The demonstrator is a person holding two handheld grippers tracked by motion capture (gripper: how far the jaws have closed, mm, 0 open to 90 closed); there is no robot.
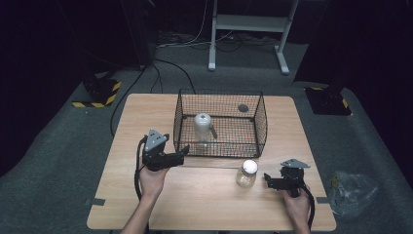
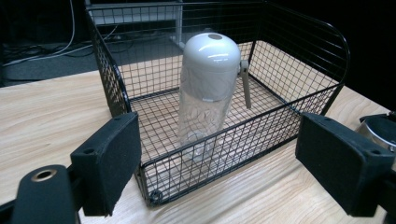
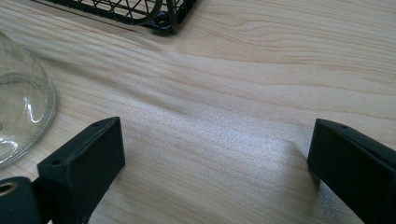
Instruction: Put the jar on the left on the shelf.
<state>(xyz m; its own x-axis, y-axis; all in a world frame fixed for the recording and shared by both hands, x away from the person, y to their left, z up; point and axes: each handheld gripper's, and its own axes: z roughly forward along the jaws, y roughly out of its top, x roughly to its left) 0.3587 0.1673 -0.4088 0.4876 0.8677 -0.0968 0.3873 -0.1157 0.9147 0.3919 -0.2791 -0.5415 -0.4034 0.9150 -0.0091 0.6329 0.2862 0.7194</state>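
Nearest the person, both forearms came in from the bottom edge of the wooden table (image 1: 204,204), each hand w/ a gripper. Right gripper (image 1: 271,181) sat low over bare wood, jaws wide apart and empty in the right gripper view, just beside a small glass jar (image 1: 246,174) w/ a white round top; the jar's clear base showed at the left edge of that view (image 3: 21,119), not between the jaws. Left gripper (image 1: 181,155) hovered at the near left corner of the black wire basket (image 1: 262,127), jaws parted w/ nothing between the pads, aimed over the front wall toward the bottle (image 2: 208,88). That bottle, clear body w/ a grey domed cap and a side strap, stood upright inside the basket, toward its left half, apart from the walls. Farther back, a dark round disc (image 1: 243,108) lay on the basket floor near the far right corner. Beyond the table: grey floor, cables, a white stand, and a crumpled clear bag (image 1: 353,191) off to the right. Judged step: approach to the bottle, prob. to lift it out. Next move would need the left gripper to rise over the rim, come down around the bottle's body or cap, and close squarely w/o snagging the wire or tipping it.
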